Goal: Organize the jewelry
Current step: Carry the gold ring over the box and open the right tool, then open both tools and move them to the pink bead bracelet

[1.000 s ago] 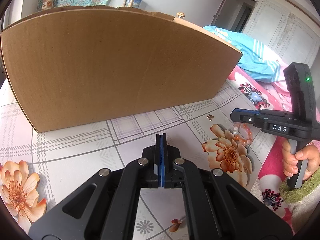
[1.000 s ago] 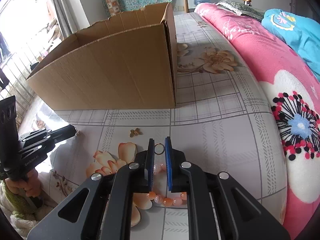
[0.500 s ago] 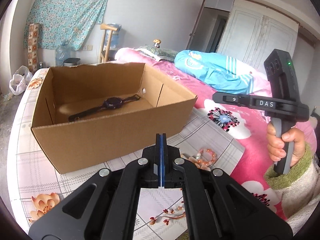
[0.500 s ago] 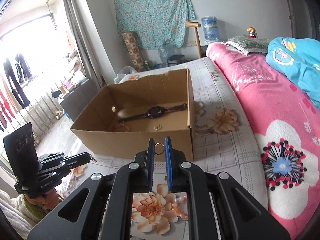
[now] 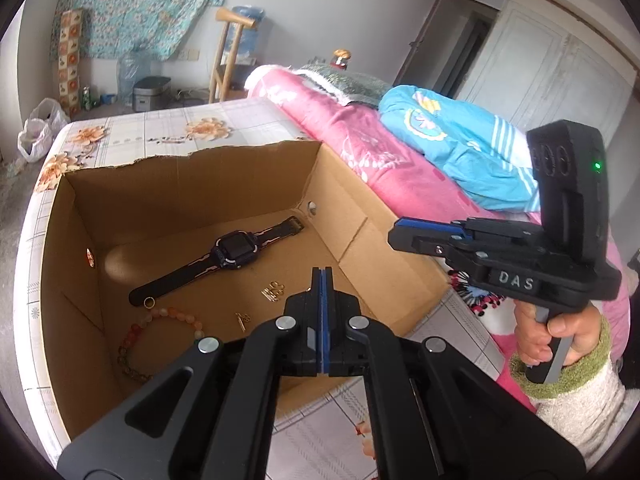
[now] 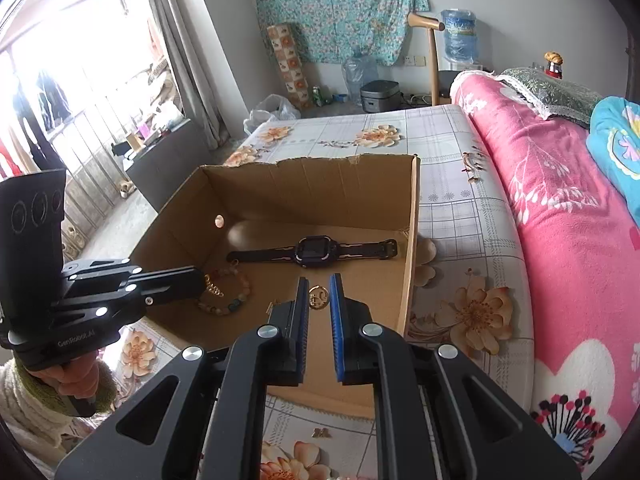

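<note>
Both grippers hang above an open cardboard box point(image 5: 352, 216) that stands on a bed with a floral checked sheet point(image 6: 452, 184).

Left gripper point(image 5: 322, 280): jaws pressed fully together. In the right wrist view a short gold chain point(image 6: 214, 286) dangles from its tip, over the box's left side; the left wrist view does not show the chain.

Right gripper point(image 6: 319, 294): jaws narrowly parted, pinching a small gold ring point(image 6: 319, 298) upright between the blue pads point(image 6: 335, 312). In the left wrist view this gripper point(image 5: 396, 230) appears side-on above the box's right wall, held by a hand point(image 5: 556, 340) in a green-cuffed sleeve; the ring cannot be made out there.

Box contents: a dark wristwatch point(image 5: 234, 250) lies flat across the floor, strap extended. Nearer the camera, a bracelet of orange and pale beads point(image 5: 160, 334) lies in the front left corner, just beside the strap's end. A small gold hoop point(image 5: 149, 302) touches or nearly touches that end. Two small gold pieces point(image 5: 273, 291) and point(image 5: 241, 319) lie between the bracelet and the left gripper's tip; their type is too small to tell.

Outside the box: one small gold item point(image 6: 321, 433) rests on the sheet just in front of the near wall. A pink blanket point(image 6: 560, 240) lies along the bed's right side.
</note>
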Demonstrator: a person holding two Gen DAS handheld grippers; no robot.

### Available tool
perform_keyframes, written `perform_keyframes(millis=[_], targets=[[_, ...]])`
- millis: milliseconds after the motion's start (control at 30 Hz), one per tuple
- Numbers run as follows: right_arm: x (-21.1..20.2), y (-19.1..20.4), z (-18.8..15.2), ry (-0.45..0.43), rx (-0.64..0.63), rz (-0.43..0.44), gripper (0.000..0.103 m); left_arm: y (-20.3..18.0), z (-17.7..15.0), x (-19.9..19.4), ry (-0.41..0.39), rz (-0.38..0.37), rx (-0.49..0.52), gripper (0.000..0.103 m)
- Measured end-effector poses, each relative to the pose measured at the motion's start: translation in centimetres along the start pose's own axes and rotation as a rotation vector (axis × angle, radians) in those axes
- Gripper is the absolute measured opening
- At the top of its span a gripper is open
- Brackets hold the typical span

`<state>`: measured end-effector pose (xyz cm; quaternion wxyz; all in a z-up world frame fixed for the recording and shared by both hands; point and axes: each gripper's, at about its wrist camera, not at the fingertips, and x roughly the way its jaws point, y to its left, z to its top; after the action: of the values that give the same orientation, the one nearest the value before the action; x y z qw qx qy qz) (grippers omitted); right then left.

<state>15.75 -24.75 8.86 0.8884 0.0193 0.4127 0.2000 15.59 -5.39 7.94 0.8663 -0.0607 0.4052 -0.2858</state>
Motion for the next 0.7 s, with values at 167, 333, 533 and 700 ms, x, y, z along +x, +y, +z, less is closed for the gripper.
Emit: perform_keyframes(millis=[167,333,533,700], targets=[[2.8,0.3,1.3,0.071,-0.053,-0.036,0.011,2.3,2.1,3.9,0.112,0.064,-0.057,0.000],[3.3,-0.2,1.8,0.074,-0.040,-0.039,0.012,2.9,2.7,5.0,0.116,0.108,-0.079,0.016],[2.0,-0.5,1.7,0.040,-0.008,-0.028,0.012,2.6,2.6,4.6,0.087,0.106,-0.075,0.018],[-0.2,-0.5,1.1,-0.004,0.007,-0.031,0.022,1.6,1.7,2.4,0.051,0.097,-0.040,0.019]])
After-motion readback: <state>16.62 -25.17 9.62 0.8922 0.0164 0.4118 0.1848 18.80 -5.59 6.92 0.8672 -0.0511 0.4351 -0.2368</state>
